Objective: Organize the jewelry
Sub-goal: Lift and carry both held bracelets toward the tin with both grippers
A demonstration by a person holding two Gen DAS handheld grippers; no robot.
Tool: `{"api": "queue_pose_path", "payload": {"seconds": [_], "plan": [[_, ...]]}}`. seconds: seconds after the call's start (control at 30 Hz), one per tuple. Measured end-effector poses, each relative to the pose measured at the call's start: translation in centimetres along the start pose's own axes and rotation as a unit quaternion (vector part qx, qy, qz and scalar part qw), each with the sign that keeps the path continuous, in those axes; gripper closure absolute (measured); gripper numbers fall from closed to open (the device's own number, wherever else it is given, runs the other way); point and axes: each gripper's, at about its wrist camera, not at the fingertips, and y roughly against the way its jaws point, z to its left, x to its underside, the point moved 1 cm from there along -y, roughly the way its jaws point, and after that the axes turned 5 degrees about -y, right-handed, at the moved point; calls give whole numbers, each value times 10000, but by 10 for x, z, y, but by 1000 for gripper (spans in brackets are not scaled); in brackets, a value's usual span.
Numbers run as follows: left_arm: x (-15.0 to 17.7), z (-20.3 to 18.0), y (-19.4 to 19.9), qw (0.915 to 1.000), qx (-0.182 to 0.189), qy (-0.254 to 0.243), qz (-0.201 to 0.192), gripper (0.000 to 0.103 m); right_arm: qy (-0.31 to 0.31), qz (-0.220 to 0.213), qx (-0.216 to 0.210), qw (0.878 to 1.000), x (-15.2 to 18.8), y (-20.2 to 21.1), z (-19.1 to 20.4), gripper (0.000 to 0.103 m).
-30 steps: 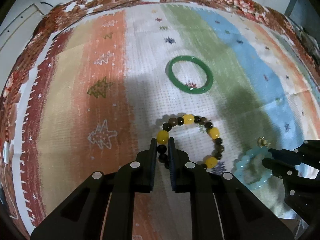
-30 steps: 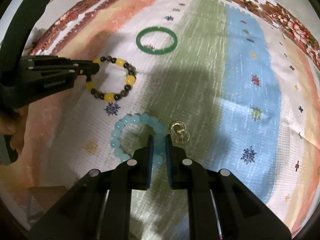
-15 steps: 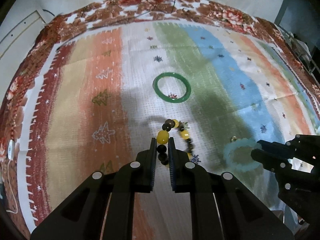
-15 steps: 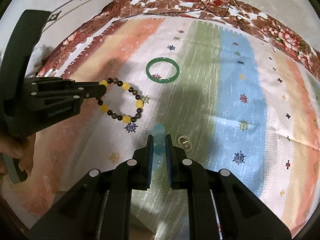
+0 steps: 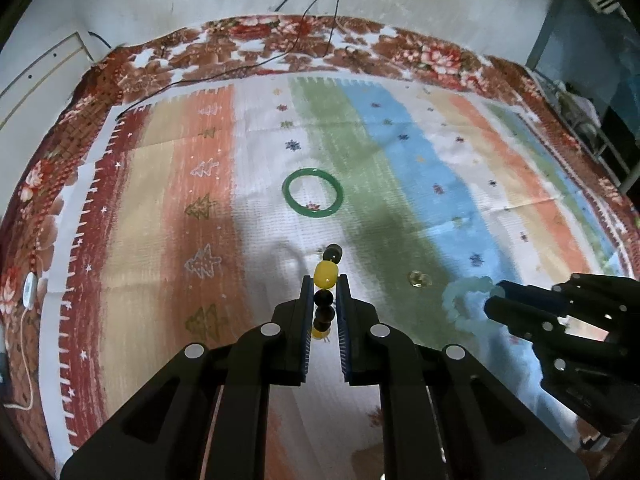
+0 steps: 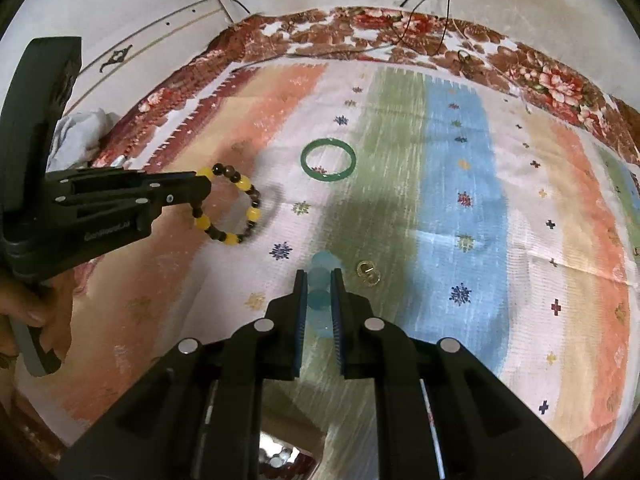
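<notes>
My left gripper is shut on a bracelet of yellow and dark brown beads, which hangs edge-on above the striped cloth. From the right wrist view that same bead bracelet dangles as a full loop from the left gripper. My right gripper is shut on a pale blue bead bracelet, also lifted off the cloth; in the left wrist view this pale blue bracelet hangs blurred at the right gripper. A green bangle lies flat further back. A small gold ring rests on the cloth.
The striped cloth lies over a floral-bordered cover by a white wall. Black cables trail over the far edge. A hand holds the left gripper's handle. A box with shiny pieces shows just below my right gripper.
Both grippers have risen, lifting their bracelets off the cloth. The yellow and brown bracelet now hangs edge-on, and the pale blue one has left the gold ring behind on the cloth.
</notes>
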Motion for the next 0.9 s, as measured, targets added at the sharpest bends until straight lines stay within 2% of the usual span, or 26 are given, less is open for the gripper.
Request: {"api": "queue_pose_path", "payload": {"seconds": [0.4, 0.63, 0.73, 0.9], "plan": [[27, -24, 65, 9974, 469, -93, -538, 92, 22, -372, -134, 9992, 29, 54, 20, 90], [47, -40, 96, 9944, 699, -211, -764, 92, 72, -491, -378, 9981, 47, 80, 31, 90], [58, -45, 105, 9934, 753, -268, -822, 92, 56, -444, -446, 9980, 58, 84, 33, 90], [85, -53, 107, 9936, 848, -306, -687, 92, -1, -336, -496, 9982, 78, 85, 34, 90]]}}
